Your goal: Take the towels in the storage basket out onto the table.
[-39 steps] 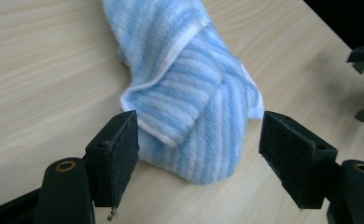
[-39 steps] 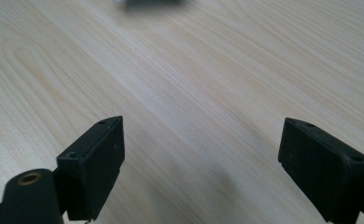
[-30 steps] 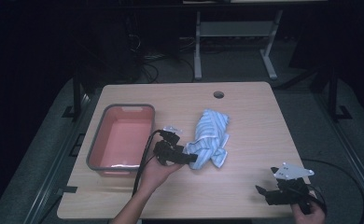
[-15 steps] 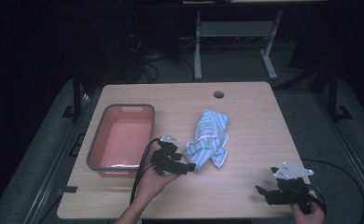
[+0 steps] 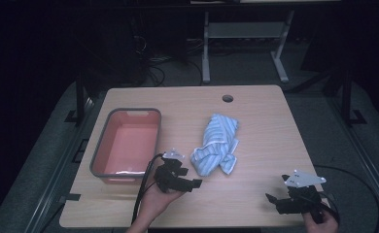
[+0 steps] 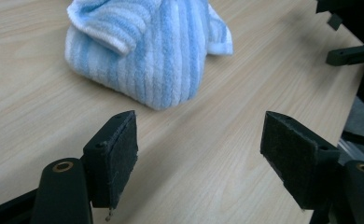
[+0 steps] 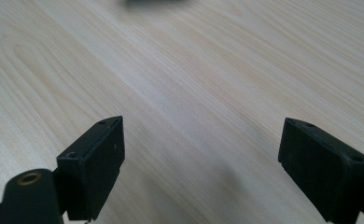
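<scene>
Towel (image 5: 216,145), blue-striped and crumpled, lies mid-table (image 5: 265,126), just right of the red tub (image 5: 127,143). Left gripper (image 5: 190,183) sits near the towel's front edge, jaws wide apart with nothing between them, no contact. Right gripper (image 5: 275,201) rests low at the front right corner, jaws also apart over bare wood.

Left gripper (image 5: 190,183) and right gripper (image 5: 274,201) low over the table, fingers (image 6: 116,158) of both spread wide.
</scene>
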### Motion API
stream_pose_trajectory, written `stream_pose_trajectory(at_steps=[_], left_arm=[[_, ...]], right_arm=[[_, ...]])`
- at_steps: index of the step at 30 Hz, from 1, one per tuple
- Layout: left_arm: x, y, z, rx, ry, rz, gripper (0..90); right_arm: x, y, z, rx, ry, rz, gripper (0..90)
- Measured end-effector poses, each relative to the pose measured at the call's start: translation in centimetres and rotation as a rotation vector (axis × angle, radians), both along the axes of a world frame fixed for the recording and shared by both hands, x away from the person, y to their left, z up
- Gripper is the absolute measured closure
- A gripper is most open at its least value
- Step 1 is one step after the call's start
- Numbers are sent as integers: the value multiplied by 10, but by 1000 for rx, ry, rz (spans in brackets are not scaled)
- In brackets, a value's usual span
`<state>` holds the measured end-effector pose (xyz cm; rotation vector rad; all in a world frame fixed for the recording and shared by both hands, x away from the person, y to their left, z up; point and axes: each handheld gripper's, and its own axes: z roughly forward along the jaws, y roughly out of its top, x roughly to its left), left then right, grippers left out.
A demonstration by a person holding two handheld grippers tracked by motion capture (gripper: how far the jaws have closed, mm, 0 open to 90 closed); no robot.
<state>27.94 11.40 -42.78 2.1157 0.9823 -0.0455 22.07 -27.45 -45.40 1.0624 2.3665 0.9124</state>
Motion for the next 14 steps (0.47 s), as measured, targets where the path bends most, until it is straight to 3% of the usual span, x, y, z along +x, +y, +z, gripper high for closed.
stream_pose_trajectory(at_steps=[5, 7, 10, 14], left_arm=[[-13, 4, -5, -6, -14, 16, 267], [-19, 5, -5, 24, -31, 7, 263], [-27, 8, -7, -7, -34, 5, 259], [-31, 12, -11, 4, -45, -12, 252]], right_arm=[[-2, -1, 0, -1, -2, -4, 139], [-2, -2, 0, -3, -6, 1, 140], [-2, -1, 0, 0, -2, 2, 140], [-6, 4, 2, 4, -26, 12, 139]])
